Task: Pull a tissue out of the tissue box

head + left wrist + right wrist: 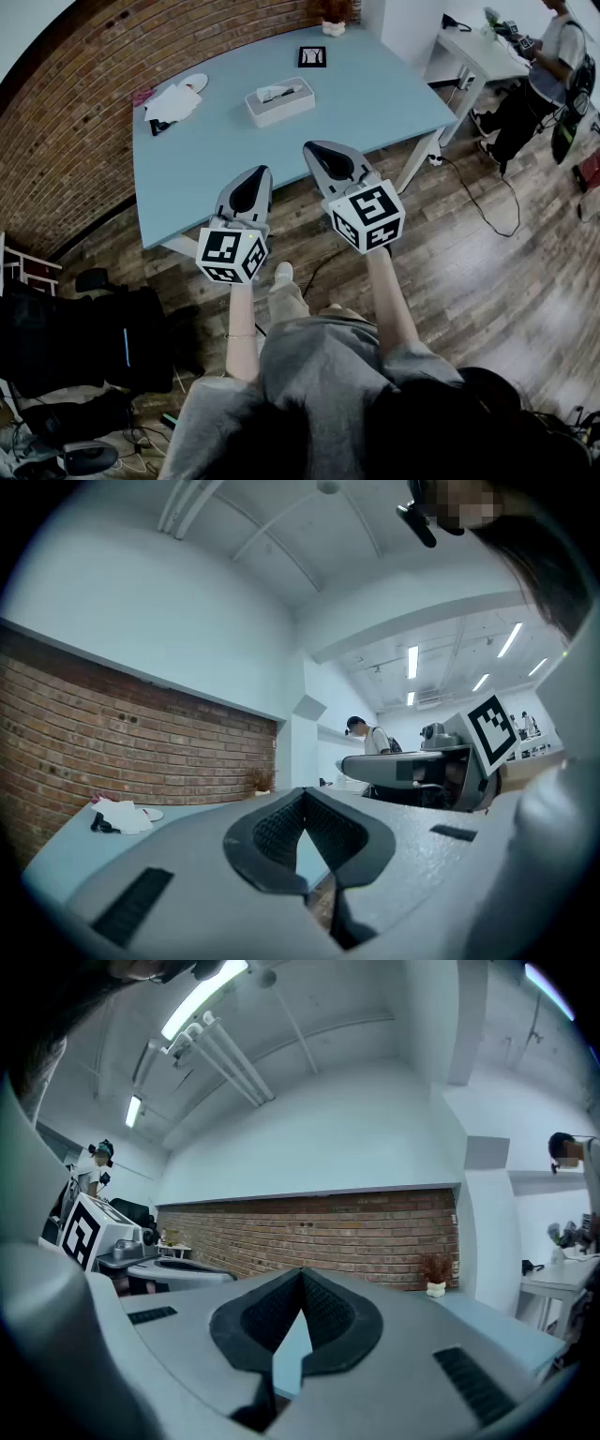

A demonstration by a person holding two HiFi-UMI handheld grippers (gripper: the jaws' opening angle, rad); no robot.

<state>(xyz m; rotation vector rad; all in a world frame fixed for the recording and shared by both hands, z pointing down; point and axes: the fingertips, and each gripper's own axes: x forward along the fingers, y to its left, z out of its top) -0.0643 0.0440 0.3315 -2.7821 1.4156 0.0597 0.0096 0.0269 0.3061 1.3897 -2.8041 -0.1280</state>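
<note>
A white tissue box (279,99) with a dark slot on top sits near the middle of the pale blue table (375,103). Both grippers hang before the table's near edge, well short of the box. My left gripper (262,172) has its jaws closed tip to tip with nothing between them, as the left gripper view (302,794) confirms. My right gripper (309,147) reaches just over the table edge, and it is also shut and empty in the right gripper view (302,1272). The box is hidden in both gripper views.
Crumpled white tissues (173,101) and a small white dish (194,82) lie at the table's left. A black framed card (312,56) and a small plant (333,26) stand at the back. A person (544,66) stands by a second table (478,47). Black bags (84,337) sit on the floor.
</note>
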